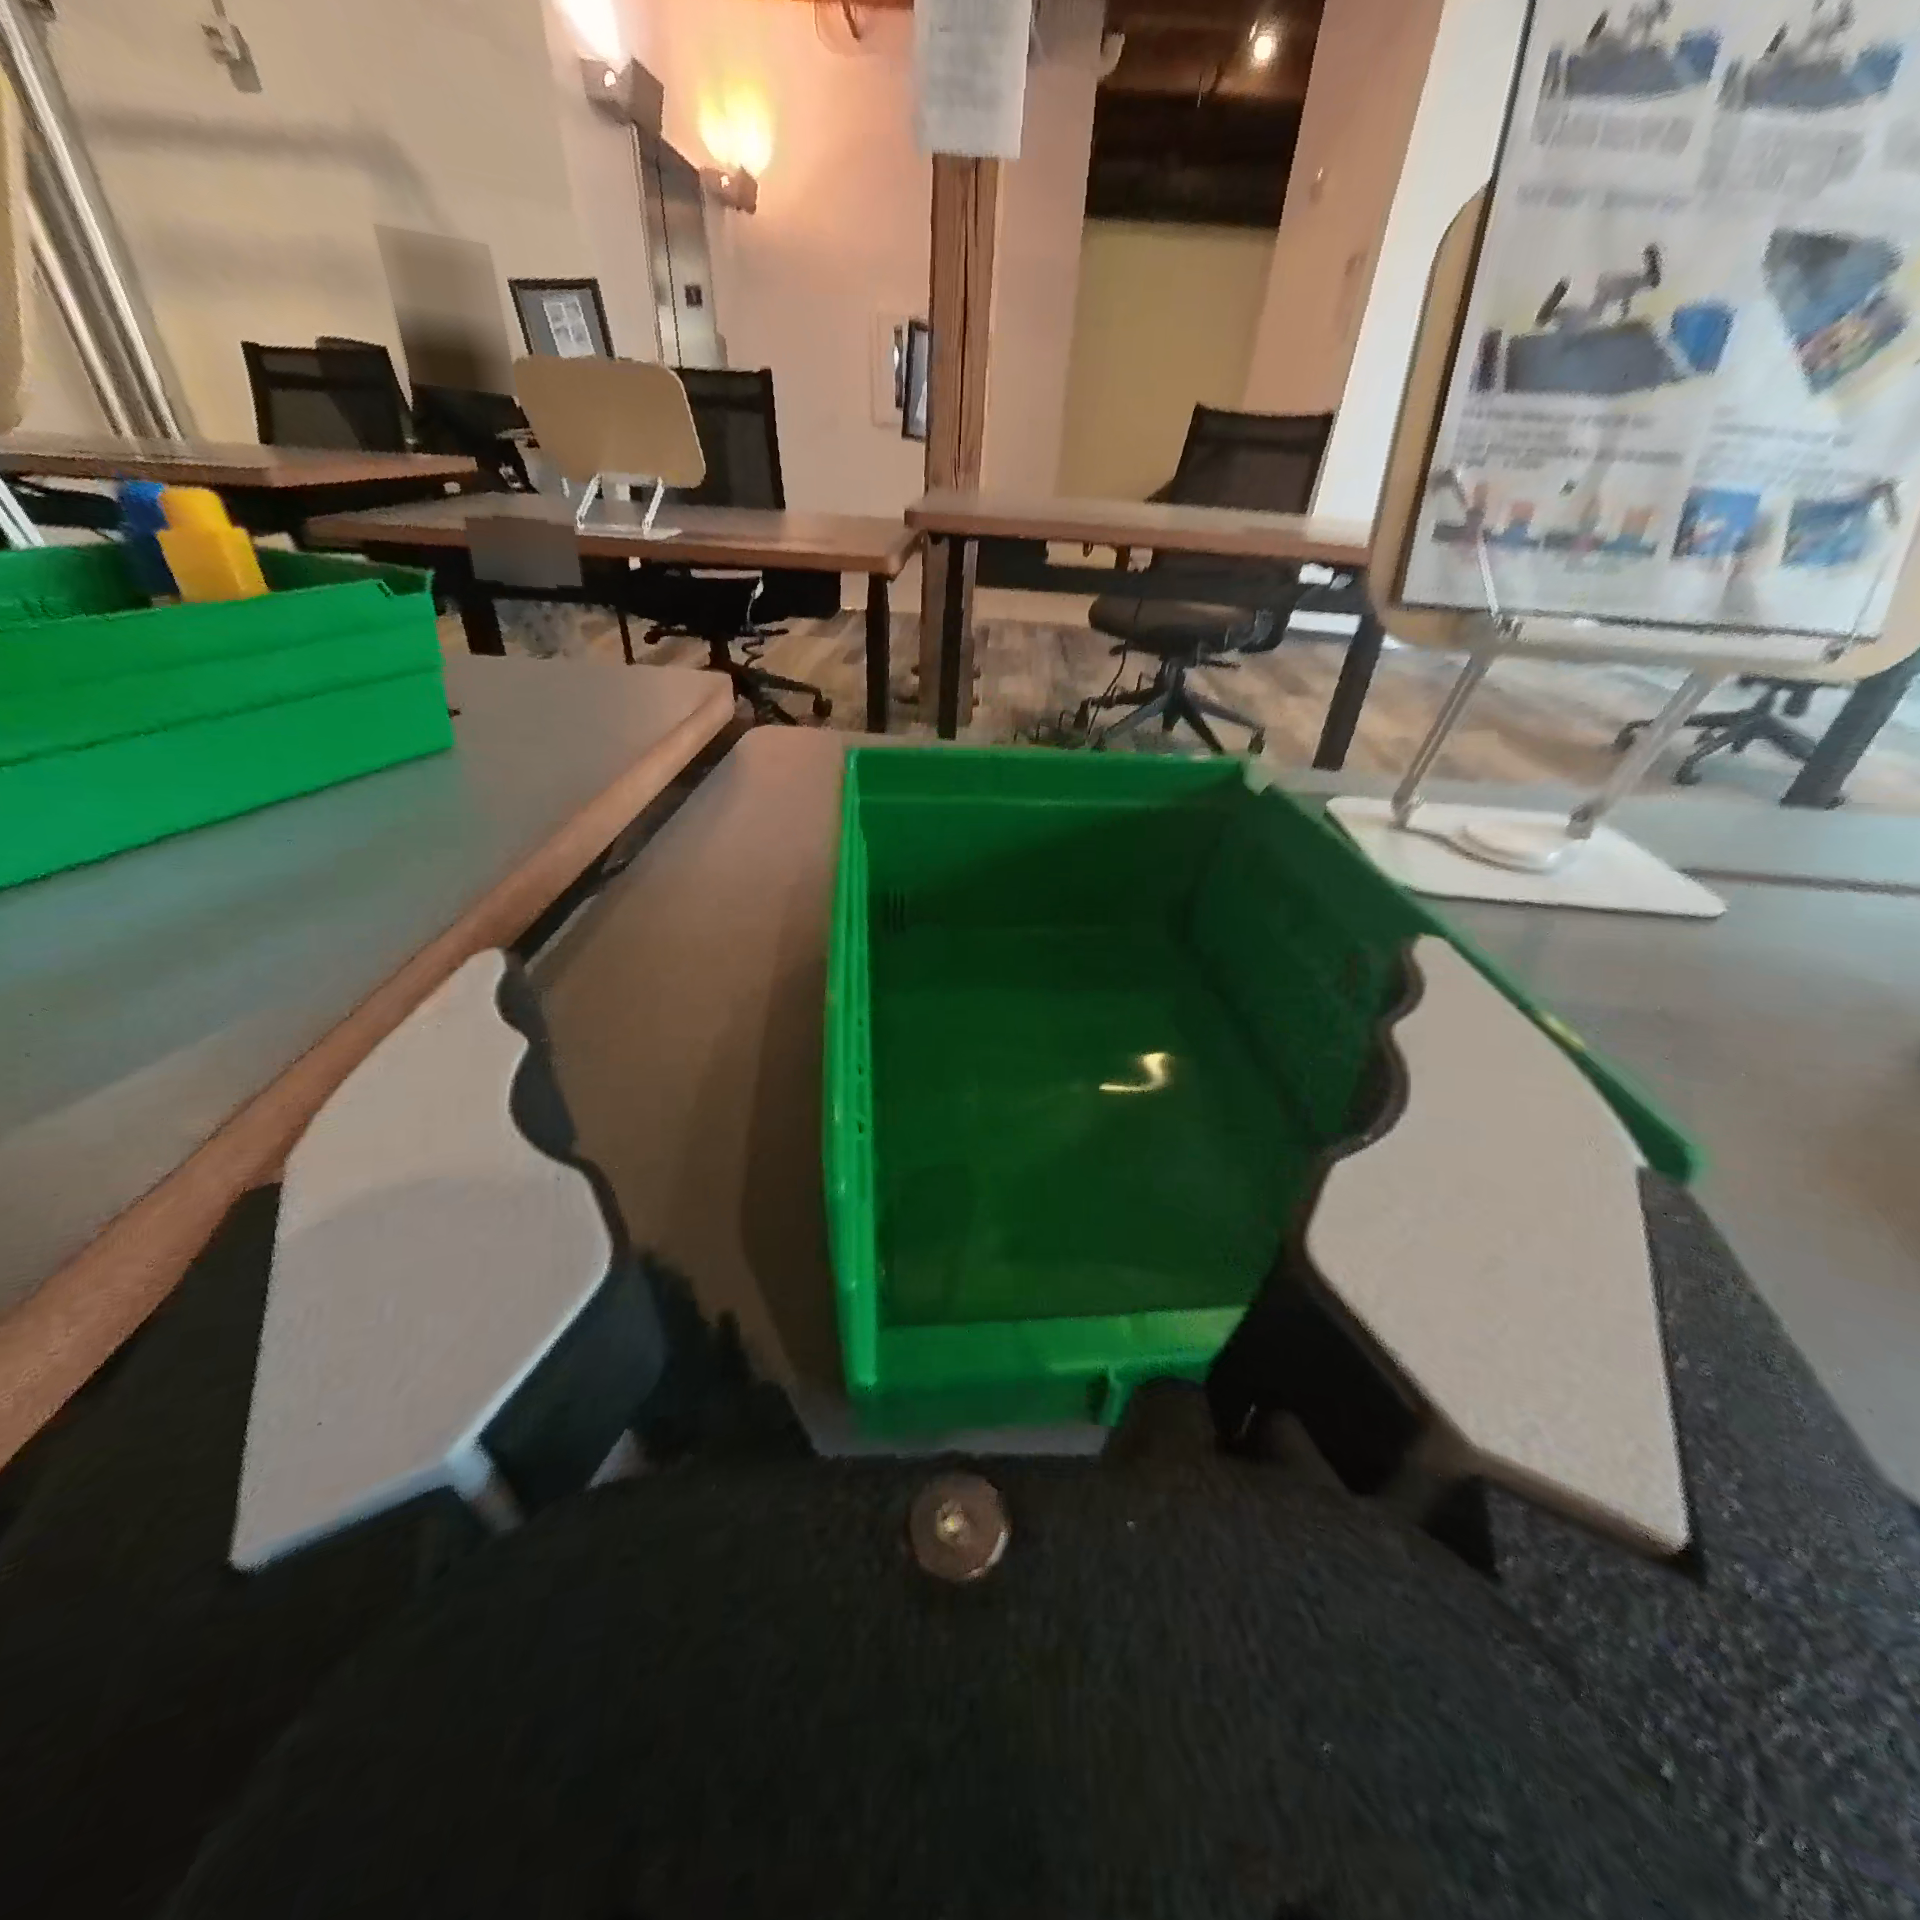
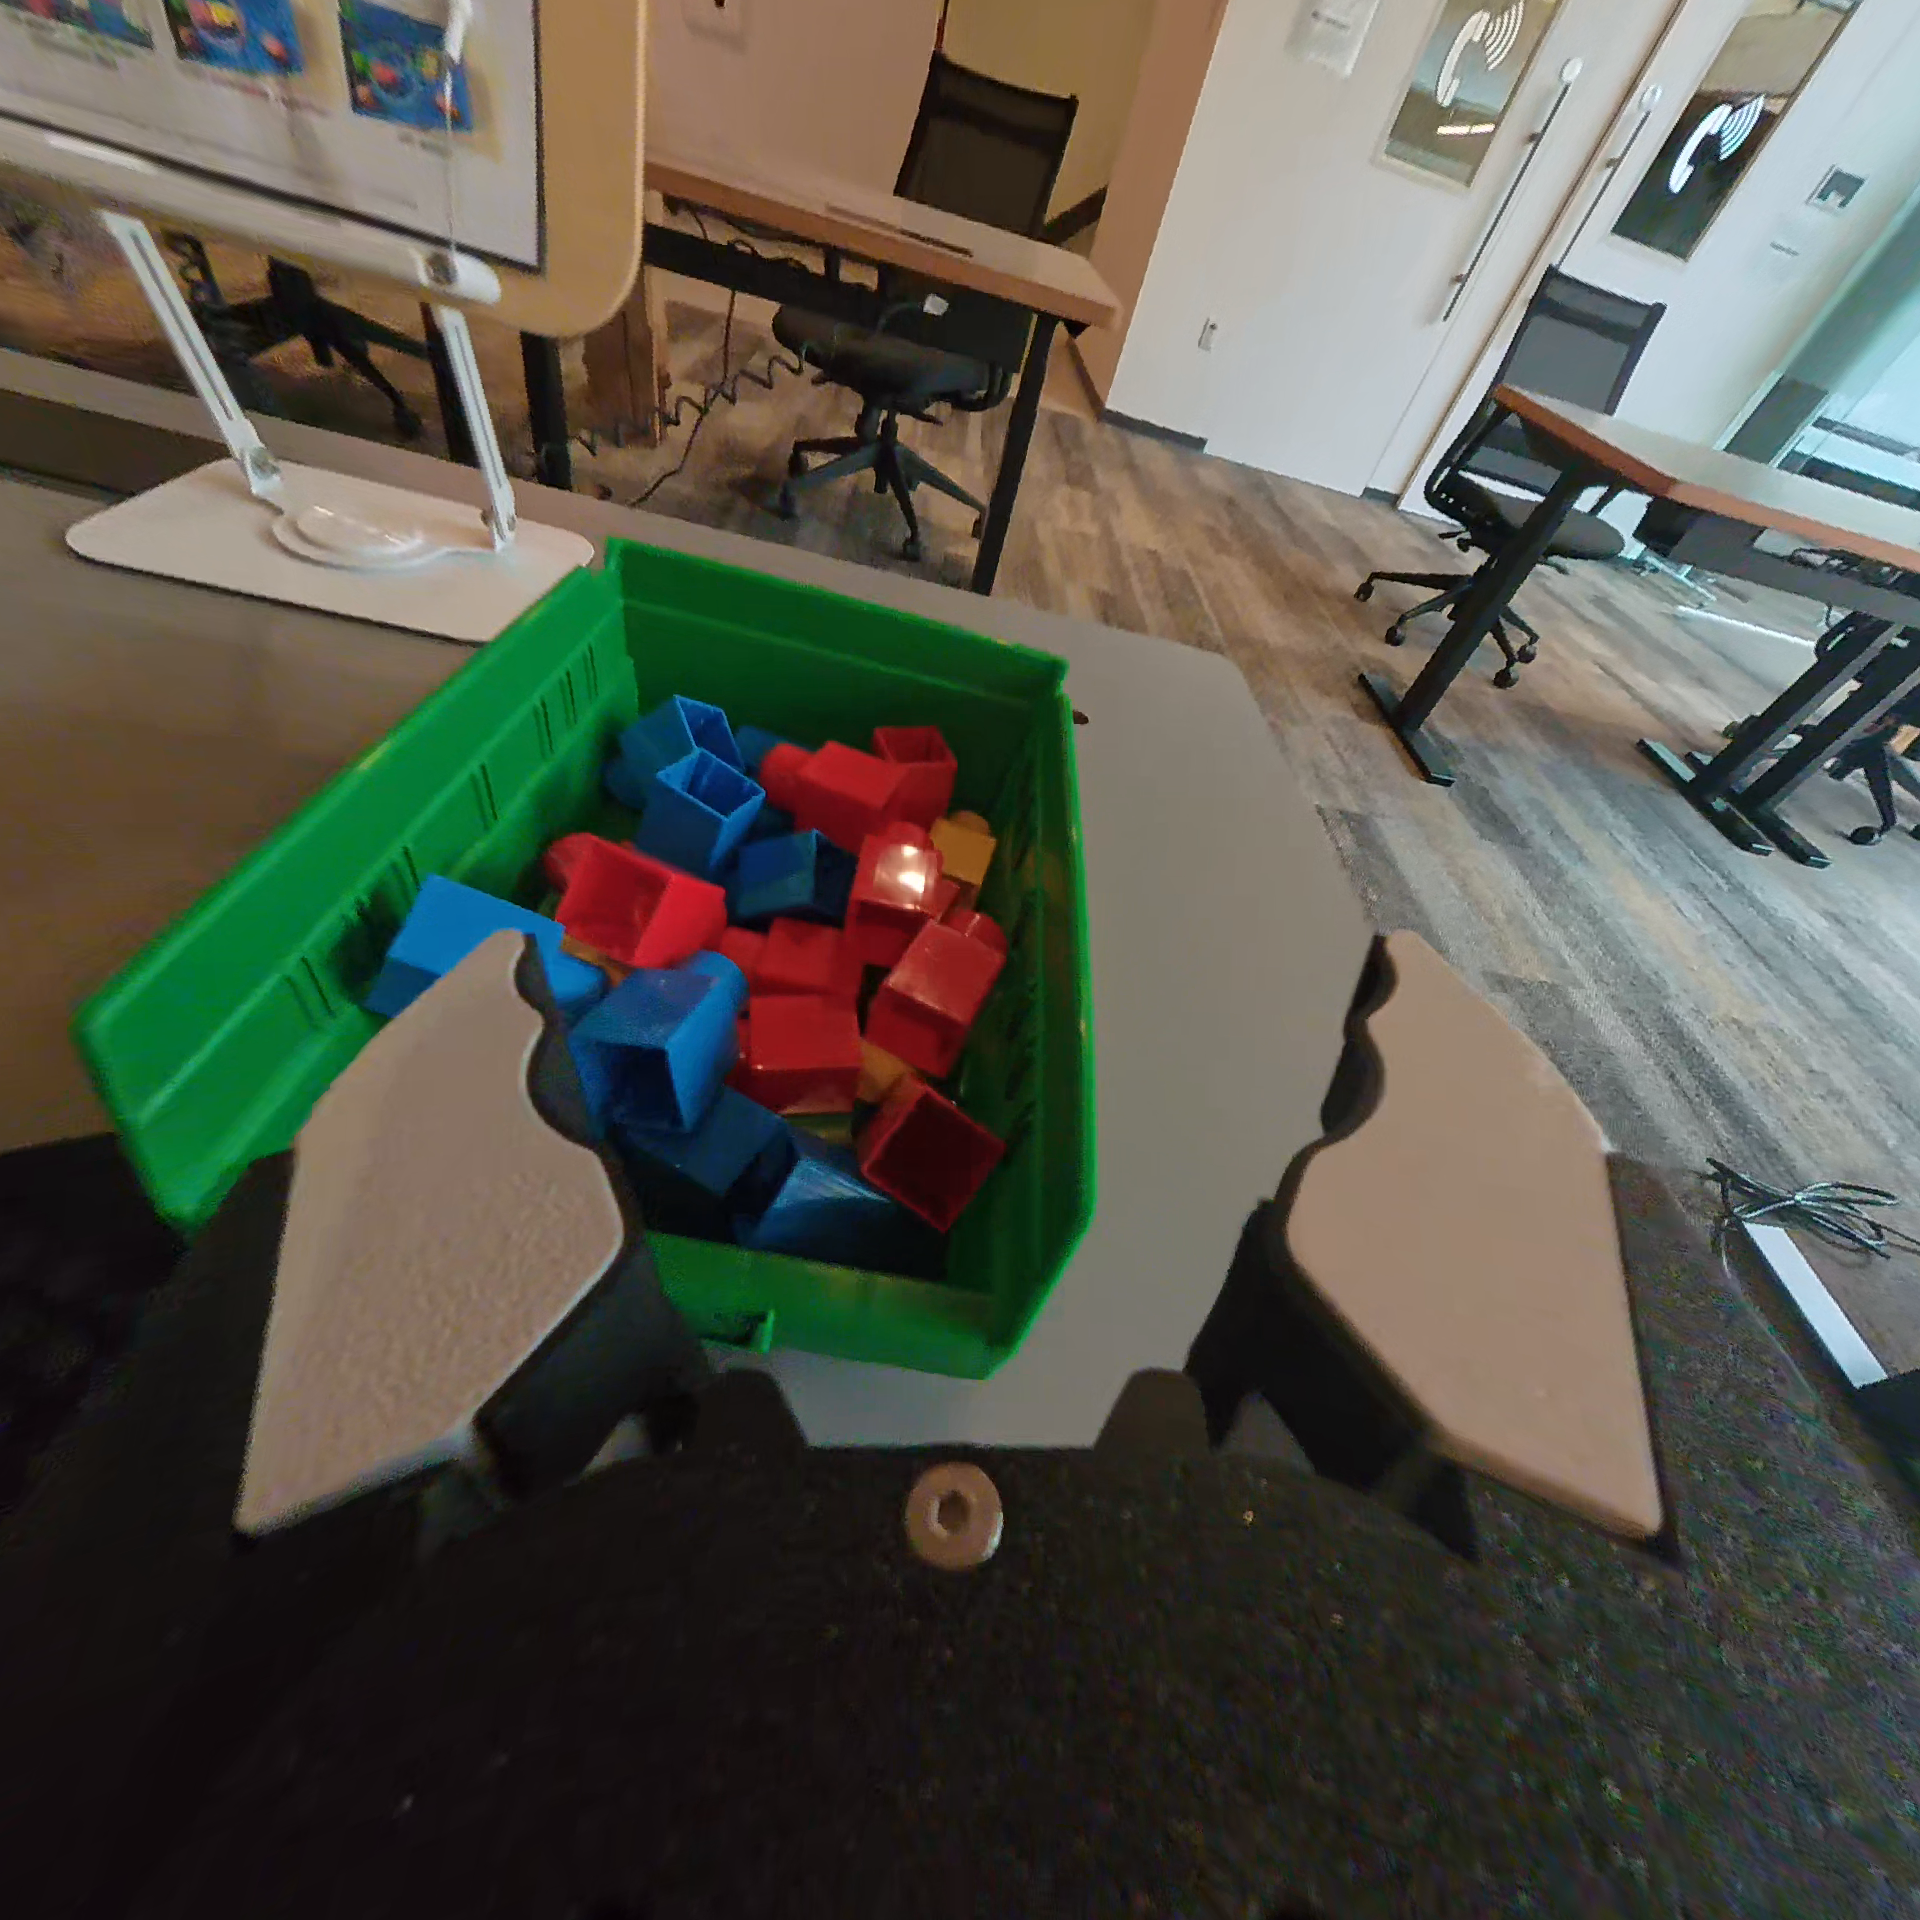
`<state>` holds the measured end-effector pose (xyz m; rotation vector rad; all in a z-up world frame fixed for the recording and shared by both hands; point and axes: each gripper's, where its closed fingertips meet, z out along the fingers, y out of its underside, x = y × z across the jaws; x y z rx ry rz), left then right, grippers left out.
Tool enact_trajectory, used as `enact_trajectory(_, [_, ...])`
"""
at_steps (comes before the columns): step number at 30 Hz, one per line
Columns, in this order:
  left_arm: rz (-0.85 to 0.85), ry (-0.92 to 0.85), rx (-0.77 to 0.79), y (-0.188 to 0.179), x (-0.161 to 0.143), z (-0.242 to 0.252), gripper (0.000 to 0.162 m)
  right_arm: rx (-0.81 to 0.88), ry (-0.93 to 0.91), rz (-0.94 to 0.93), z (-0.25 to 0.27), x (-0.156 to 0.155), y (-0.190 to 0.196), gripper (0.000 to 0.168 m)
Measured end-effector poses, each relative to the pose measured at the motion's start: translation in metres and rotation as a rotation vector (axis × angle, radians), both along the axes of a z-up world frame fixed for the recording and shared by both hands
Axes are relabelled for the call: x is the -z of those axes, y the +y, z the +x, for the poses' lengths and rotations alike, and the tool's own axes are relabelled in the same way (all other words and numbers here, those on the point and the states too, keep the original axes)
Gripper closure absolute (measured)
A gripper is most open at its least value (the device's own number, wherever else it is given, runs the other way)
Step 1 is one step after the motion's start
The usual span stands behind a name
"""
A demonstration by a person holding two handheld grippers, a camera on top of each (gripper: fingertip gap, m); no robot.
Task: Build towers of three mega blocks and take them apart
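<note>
In the left wrist view my left gripper point(image 1: 956, 997) is open and empty above an empty green bin point(image 1: 1039, 821) on the grey table. A second green bin point(image 1: 208, 686) stands at the far left with a yellow block point(image 1: 213, 551) and a blue block point(image 1: 140, 525) sticking up from it. In the right wrist view my right gripper point(image 2: 945, 987) is open and empty, hovering over a green bin point(image 2: 312, 935) full of loose red blocks point(image 2: 800, 1049), blue blocks point(image 2: 665, 1039) and a few yellow ones point(image 2: 961, 847).
A poster board on a white stand point(image 1: 1507, 862) rests on the table behind the bins; it also shows in the right wrist view point(image 2: 332, 551). The table edge point(image 2: 1288, 790) drops off right of the full bin. Desks and office chairs stand beyond.
</note>
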<state>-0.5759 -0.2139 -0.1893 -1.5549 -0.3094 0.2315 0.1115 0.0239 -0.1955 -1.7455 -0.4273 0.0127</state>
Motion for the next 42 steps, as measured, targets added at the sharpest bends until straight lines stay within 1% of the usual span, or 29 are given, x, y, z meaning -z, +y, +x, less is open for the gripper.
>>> enact_trajectory(3, [0.031,-0.01,0.01,-0.004,-0.011,0.008,0.016,0.003,0.016,0.022,-0.011,-0.01,-0.005,0.021])
enact_trajectory(10, [0.073,0.03,0.016,-0.009,-0.038,0.029,0.016,-0.005,0.027,0.098,-0.041,-0.041,-0.022,0.021])
enact_trajectory(17, [0.033,0.079,0.012,-0.007,-0.053,0.055,0.016,0.006,0.031,0.15,-0.064,-0.065,-0.037,0.021])
enact_trajectory(29, [-0.067,0.138,0.038,0.006,-0.06,0.101,0.016,-0.033,-0.094,0.078,-0.109,-0.057,-0.049,0.021])
enact_trajectory(35, [-0.089,0.161,0.076,0.016,-0.058,0.12,0.016,-0.056,-0.105,0.069,-0.127,-0.058,-0.051,0.021])
enact_trajectory(42, [-0.117,0.177,0.108,0.027,-0.054,0.133,0.016,-0.053,-0.122,0.048,-0.135,-0.053,-0.049,0.021])
